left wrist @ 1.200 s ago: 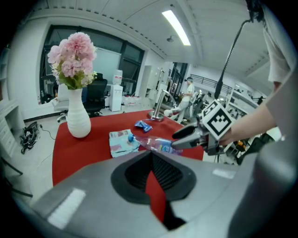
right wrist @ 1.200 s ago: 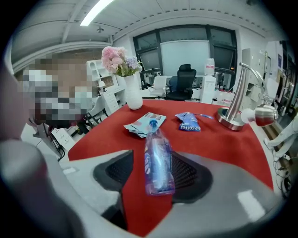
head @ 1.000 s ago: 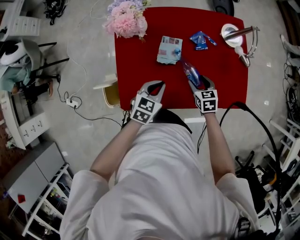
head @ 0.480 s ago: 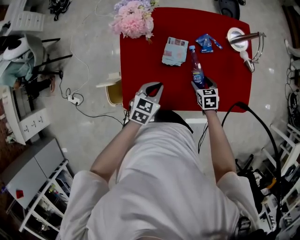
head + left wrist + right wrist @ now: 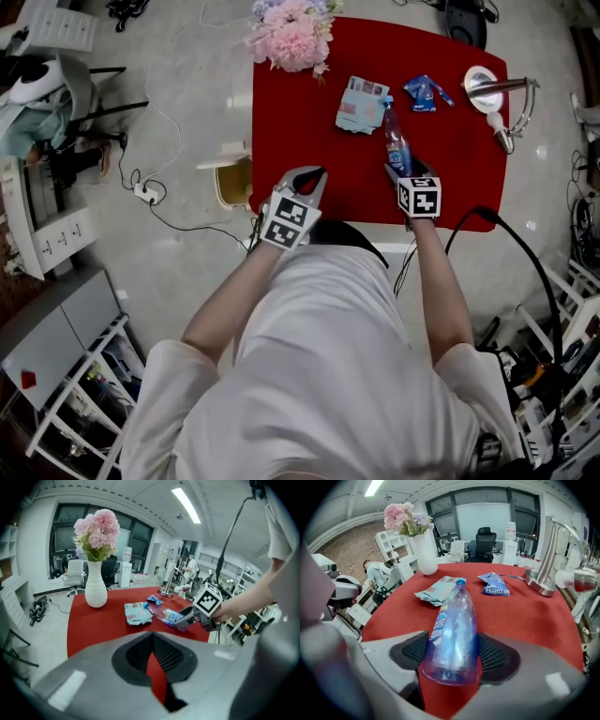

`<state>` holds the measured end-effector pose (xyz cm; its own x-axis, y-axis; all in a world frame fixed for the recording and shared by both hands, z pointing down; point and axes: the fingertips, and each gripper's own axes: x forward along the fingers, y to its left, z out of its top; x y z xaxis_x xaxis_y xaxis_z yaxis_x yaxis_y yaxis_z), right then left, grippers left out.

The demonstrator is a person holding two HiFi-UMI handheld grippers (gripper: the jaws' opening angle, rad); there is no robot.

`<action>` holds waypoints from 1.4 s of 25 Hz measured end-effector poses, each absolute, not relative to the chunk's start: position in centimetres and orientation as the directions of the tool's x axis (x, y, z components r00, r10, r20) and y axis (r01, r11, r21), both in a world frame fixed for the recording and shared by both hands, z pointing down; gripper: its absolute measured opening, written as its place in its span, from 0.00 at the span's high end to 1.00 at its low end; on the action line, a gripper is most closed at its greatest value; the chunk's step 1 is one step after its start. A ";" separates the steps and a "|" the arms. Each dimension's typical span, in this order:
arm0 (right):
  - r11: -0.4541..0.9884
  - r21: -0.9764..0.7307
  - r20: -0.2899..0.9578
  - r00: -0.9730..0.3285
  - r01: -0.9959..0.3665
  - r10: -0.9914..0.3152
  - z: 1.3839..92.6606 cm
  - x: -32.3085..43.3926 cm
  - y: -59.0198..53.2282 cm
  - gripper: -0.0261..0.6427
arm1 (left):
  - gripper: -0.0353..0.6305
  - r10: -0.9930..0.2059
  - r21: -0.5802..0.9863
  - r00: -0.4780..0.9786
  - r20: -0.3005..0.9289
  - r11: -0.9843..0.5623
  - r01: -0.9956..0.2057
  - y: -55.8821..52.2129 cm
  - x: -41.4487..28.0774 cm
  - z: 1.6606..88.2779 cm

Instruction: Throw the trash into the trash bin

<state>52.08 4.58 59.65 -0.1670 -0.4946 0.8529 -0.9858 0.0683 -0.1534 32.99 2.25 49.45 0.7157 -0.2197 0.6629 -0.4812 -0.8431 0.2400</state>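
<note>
Right gripper [image 5: 405, 170] angled steeply down, jaws just opening, bottle [image 5: 395, 141] between

Between the matt black ribbed pads [image 5: 410, 651] of the right gripper [image 5: 452, 658], whose smooth grey plastic jaws have just been opening, lies a clear, glossy plastic bottle [image 5: 454, 625] with a shiny blue label. Under it is matt red cloth [image 5: 525, 620]. Beyond the jaw tips lie a crumpled paper packet [image 5: 436, 591], a glossy blue foil wrapper [image 5: 494, 584], a polished metal lamp base [image 5: 541, 581] and, to their left, a smooth white vase [image 5: 425, 552].
</note>
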 end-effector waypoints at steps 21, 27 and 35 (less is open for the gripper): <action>0.068 -0.242 0.804 -0.240 -0.968 -0.544 55.0 42.5 6.0 0.49 | 0.94 -0.302 0.235 0.705 0.642 -0.797 -0.556 3.9 21.8 47.9; 0.157 -0.255 0.796 -0.299 -0.954 -0.526 53.8 36.9 5.2 0.49 | 0.94 -0.340 0.234 0.695 0.633 -0.771 -0.592 4.3 17.6 47.3; 0.248 -0.293 0.788 -0.380 -0.923 -0.484 53.6 29.0 4.5 0.49 | 0.94 -0.390 0.241 0.672 0.630 -0.724 -0.646 4.9 11.5 47.4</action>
<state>29.02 4.51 53.58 -0.3805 -0.4842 0.7879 -0.9232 0.2482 -0.2934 11.51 4.88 47.35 0.6721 -0.3896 0.6297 -0.6459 -0.7243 0.2413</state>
